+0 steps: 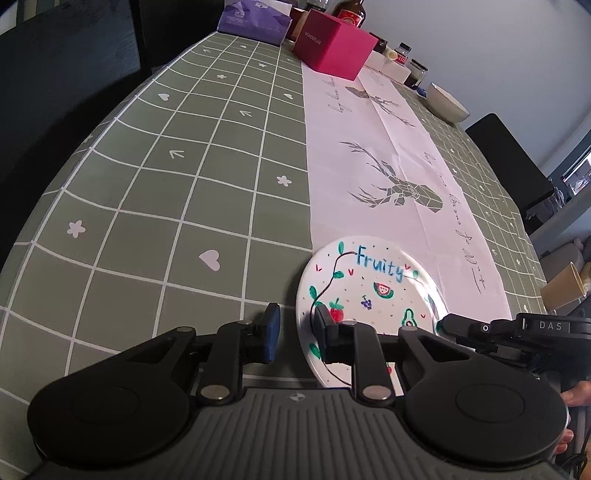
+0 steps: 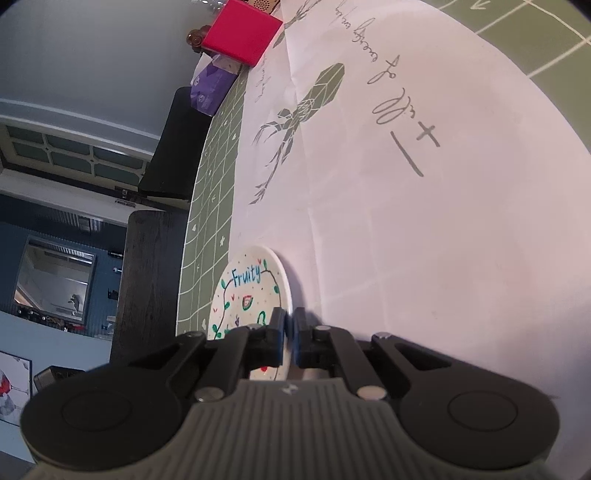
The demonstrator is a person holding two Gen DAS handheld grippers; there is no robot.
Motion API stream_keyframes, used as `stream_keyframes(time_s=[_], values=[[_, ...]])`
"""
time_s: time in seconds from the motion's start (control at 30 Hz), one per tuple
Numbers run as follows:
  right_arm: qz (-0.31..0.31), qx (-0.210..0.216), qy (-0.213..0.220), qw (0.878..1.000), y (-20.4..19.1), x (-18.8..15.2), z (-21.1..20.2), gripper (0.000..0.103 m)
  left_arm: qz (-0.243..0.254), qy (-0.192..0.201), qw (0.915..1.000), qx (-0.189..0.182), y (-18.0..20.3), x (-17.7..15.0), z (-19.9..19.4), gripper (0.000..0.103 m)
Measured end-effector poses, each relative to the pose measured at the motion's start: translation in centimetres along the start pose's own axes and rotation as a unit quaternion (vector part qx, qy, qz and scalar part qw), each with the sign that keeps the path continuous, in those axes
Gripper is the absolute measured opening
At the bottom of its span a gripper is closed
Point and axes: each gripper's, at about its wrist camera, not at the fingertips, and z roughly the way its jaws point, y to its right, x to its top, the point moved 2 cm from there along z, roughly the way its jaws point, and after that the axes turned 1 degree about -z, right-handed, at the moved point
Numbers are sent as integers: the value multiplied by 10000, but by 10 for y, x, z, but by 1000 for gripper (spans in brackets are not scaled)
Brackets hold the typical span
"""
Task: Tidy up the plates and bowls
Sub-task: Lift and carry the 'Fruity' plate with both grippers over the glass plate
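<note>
Left gripper (image 1: 295,338) at lower centre, jaws apart, straddling the left rim of the "Fruity" plate (image 1: 373,288). Right gripper (image 1: 448,325) enters at lower right, at the plate's right edge. White bowl (image 1: 445,98) upper right of the surface (image 1: 166,184); pink box (image 1: 334,44) top centre.

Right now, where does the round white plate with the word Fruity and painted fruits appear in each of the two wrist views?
Left wrist view: the round white Fruity plate lies low and right of centre, under the right finger of the left gripper.
Right wrist view: the plate is at bottom centre, its rim pinched by the right gripper.
Shared landmark: the pink cube box, at the top of both views.
</note>
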Motion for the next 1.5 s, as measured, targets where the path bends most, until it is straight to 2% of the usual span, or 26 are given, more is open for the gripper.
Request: stream_keyframes(time_s=[0.23, 0.33, 0.4, 0.5, 0.57, 0.63, 0.67, 0.73, 0.83, 0.9, 0.97, 1.13, 1.27, 1.5], values=[[153, 69, 19, 9999, 5, 0, 0, 0, 72, 136, 9998, -145, 1, -5, 0, 28], [212, 118, 10, 9997, 8, 0, -1, 0, -401, 50, 9975, -576, -8, -4, 1, 36], [318, 157, 9, 9994, 10, 0, 0, 0, -677, 19, 9951, -721, -14, -3, 2, 36], [290, 169, 9, 9994, 10, 0, -1, 0, -947, -20, 9919, -844, -20, -1, 4, 36], [262, 165, 31, 9995, 10, -1, -1, 0, -1099, 37, 9902, -863, -20, -3, 3, 26], [254, 165, 106, 9995, 9, -2, -2, 0, -1014, 107, 9917, -782, -18, -5, 2, 23], [232, 155, 250, 9993, 9, -5, -4, 0, -913, 114, 9931, -731, -16, -6, 2, 19], [23, 67, 479, 9988, 4, -11, -7, 2, -742, 164, 9947, -700, -12, -8, 1, 18], [201, 84, 523, 9984, 8, -13, -12, 2, -698, 196, 9928, -953, -11, -7, -4, 18], [395, 136, 514, 9978, 14, -12, -17, 2, -785, 259, 9899, -1151, -9, -5, -10, 11], [462, 162, 544, 9973, 15, -12, -24, 3, -817, 304, 9876, -1309, -4, -3, -15, 11], [535, 193, 696, 9960, 9, -15, -46, 3, -654, 474, 9877, -1336, 15, -4, -26, 6], [543, 273, 768, 9952, 4, -22, -69, 3, -652, 388, 9869, -1425, 26, -7, -35, 6], [584, 336, 1088, 9918, -2, -45, -123, 2, -609, -41, 9855, -1580, 54, -22, -46, 6]])
